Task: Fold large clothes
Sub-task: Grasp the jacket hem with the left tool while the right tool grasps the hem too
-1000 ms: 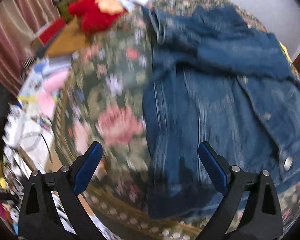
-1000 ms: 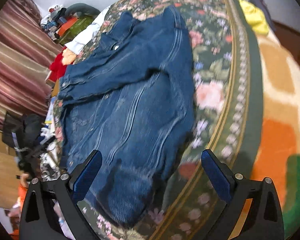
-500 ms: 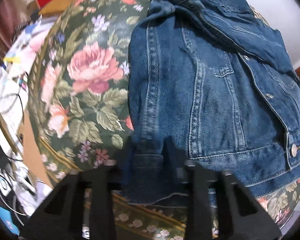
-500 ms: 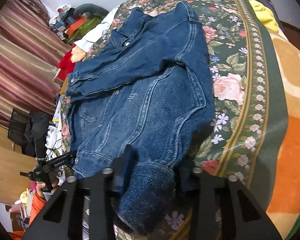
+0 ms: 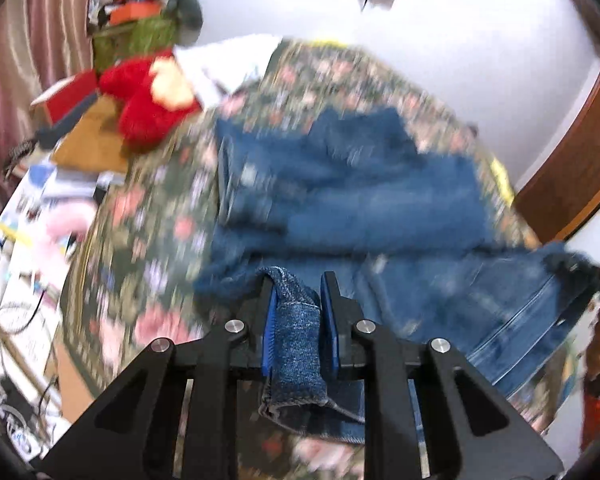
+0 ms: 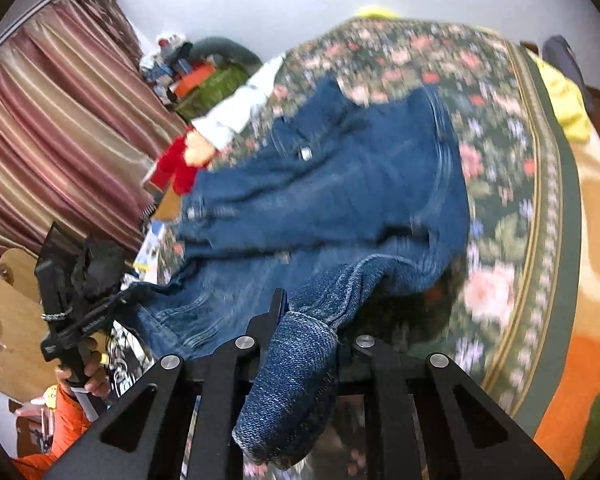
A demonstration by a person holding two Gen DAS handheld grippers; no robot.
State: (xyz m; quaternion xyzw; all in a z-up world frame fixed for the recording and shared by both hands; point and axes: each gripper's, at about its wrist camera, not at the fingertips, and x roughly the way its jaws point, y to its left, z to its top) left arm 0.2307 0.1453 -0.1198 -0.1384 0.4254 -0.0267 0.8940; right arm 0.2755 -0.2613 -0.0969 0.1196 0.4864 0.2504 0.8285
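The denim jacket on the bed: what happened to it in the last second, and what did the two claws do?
Both claws were open above the denim jacket. The left claw and the right claw have just been closing and now pinch its near hem, one at each corner, and have lifted that edge off the floral bedspread. The jacket's far part, the red plush toy and the striped curtain stayed put.

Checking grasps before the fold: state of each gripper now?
Left gripper: jaws have just been closing, now shut on the jacket hem.
Right gripper: jaws have just been closing, now shut on the jacket hem.
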